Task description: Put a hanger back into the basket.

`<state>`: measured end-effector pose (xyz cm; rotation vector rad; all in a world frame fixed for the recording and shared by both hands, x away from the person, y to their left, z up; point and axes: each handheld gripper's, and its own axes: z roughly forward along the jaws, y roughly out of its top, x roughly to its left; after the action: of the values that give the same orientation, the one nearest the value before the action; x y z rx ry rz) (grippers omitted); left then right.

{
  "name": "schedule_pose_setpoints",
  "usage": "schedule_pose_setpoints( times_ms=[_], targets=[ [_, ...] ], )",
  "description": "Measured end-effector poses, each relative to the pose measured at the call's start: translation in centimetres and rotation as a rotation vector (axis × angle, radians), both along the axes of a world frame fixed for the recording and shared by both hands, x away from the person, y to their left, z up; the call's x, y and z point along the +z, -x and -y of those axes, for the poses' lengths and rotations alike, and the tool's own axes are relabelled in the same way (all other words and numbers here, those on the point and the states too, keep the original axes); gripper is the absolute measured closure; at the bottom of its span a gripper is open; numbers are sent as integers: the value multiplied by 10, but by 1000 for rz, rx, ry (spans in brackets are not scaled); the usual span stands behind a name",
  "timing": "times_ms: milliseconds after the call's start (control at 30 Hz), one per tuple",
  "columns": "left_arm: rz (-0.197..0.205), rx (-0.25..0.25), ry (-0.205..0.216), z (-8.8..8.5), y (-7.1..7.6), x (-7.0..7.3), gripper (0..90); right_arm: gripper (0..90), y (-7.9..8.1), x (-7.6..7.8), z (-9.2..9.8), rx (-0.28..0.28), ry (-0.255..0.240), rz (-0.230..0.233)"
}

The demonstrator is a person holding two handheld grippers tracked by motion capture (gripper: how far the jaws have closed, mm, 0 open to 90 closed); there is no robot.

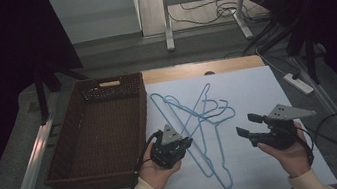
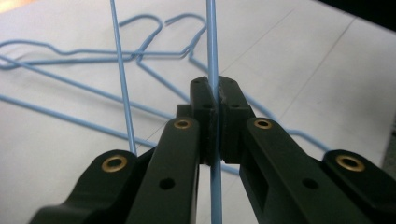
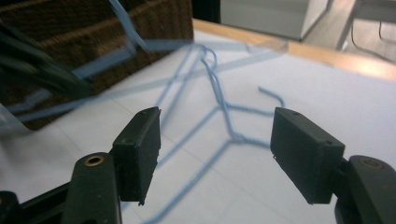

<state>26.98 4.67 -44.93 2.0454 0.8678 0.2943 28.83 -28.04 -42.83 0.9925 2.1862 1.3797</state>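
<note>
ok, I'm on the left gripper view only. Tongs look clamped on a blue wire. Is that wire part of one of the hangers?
Observer: Yes. In the high view the left tongs grip a bar of a blue wire hanger, one of a crossed pile on the white sheet.
Operator: Where's the other gripper?
Observer: The right tongs are to the right of the pile, off the wire, jaws open with nothing between them.
Operator: Anywhere to drop it?
Observer: A brown wicker basket sits just left of the left hand, and looks empty.
</note>
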Motion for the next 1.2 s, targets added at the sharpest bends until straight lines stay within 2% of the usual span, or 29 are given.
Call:
schedule_pose_setpoints(
  times_ms=[167, 367, 567, 700, 900, 1133, 1200],
  targets=[
    [5, -30, 53, -3, 6, 14, 865, 341, -6, -17, 7, -18, 23, -40],
    [-13, -64, 118, -10, 10, 28, 866, 340, -11, -26, 6, -13, 46, -48],
    [9, -104, 185, -18, 16, 56, 865, 340, -12, -31, 7, -20, 67, -55],
    [19, -112, 221, -29, 17, 72, 865, 338, -12, -32, 6, -24, 71, -61],
    [19, -103, 230, -52, 11, 86, 865, 336, -13, -35, 5, -25, 86, -67],
    [33, -111, 255, -81, 4, 88, 866, 334, -13, -37, 5, -30, 96, -70],
    [37, -97, 251, -92, 2, 87, 865, 333, -13, -37, 5, -33, 98, -70]
  ],
)
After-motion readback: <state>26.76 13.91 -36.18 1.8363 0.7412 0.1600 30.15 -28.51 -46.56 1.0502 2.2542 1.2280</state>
